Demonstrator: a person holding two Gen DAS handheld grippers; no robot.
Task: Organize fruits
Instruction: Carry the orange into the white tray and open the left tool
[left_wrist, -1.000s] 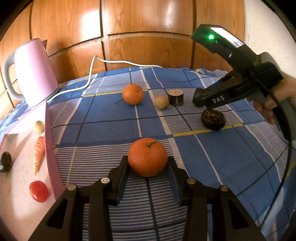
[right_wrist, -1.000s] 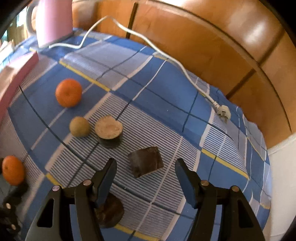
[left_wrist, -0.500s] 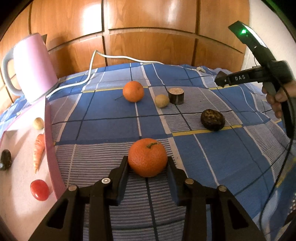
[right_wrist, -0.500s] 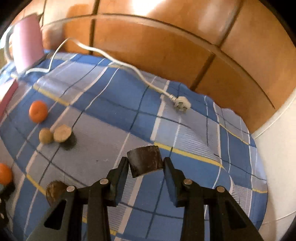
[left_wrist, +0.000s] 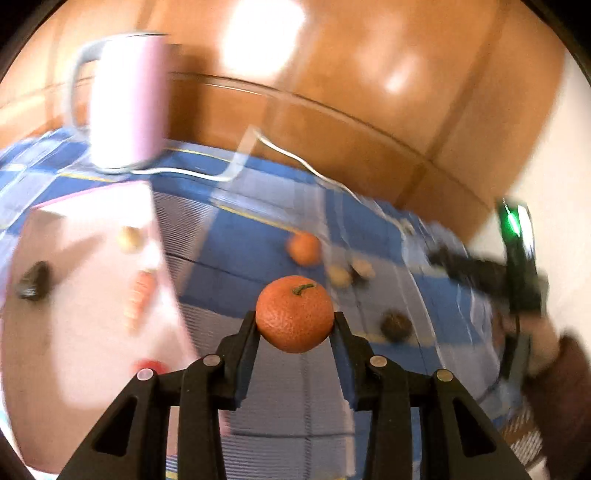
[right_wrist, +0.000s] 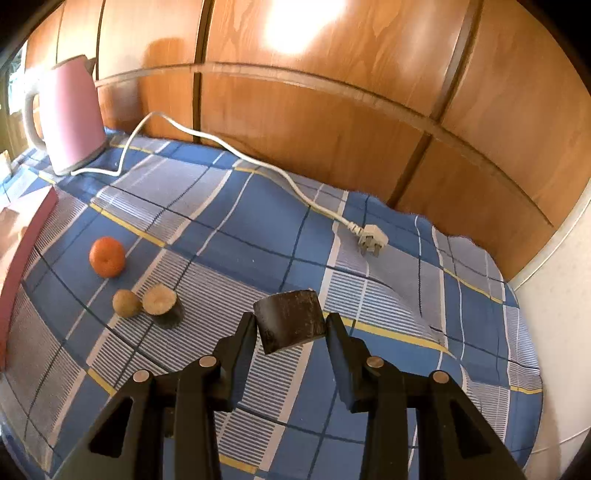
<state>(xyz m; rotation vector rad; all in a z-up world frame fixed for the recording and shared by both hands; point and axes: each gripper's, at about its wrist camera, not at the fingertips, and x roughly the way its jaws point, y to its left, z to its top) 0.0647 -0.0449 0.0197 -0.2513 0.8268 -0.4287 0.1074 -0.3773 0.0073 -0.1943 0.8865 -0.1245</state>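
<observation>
Blue plaid cloth (right_wrist: 258, 229) under pink kettle (right_wrist: 70, 114), white cord (right_wrist: 236, 155), loose orange (right_wrist: 107, 256), pink tray (left_wrist: 74, 295).

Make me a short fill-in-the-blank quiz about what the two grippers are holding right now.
1. The left gripper is shut on an ____.
2. The right gripper holds a dark ____-shaped chunk.
3. The pink kettle has a ____ cord ending in an unplugged plug.

Answers: orange; cylinder; white
</observation>
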